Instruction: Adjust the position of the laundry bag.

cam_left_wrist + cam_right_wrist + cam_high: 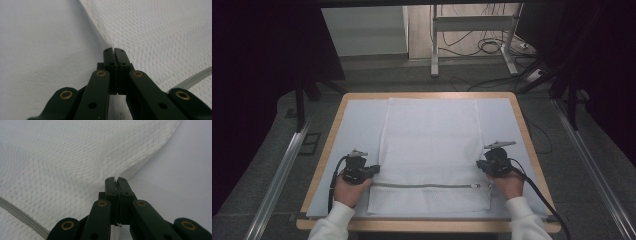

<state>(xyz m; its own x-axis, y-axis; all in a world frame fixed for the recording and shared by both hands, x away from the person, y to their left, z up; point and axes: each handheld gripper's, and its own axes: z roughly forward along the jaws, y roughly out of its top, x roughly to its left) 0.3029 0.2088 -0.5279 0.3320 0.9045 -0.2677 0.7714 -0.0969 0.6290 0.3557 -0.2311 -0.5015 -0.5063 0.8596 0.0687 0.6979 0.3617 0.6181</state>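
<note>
mesh laundry bag [432,145] lies flat on the counter [522,120], long axis running away from the person. left gripper [373,170] and right gripper [480,165] jaws each pinch a side edge just above the zipper [427,185].

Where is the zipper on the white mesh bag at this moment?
In the high view the zipper runs across the near end of the mesh bag, between the left gripper and right gripper.

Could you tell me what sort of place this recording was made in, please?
Probably a lab or workshop set up for recording. A wooden table with a pale mat stands on grey carpet, metal rails run along the floor on both sides, and loose cables lie under a metal desk frame behind.
</note>
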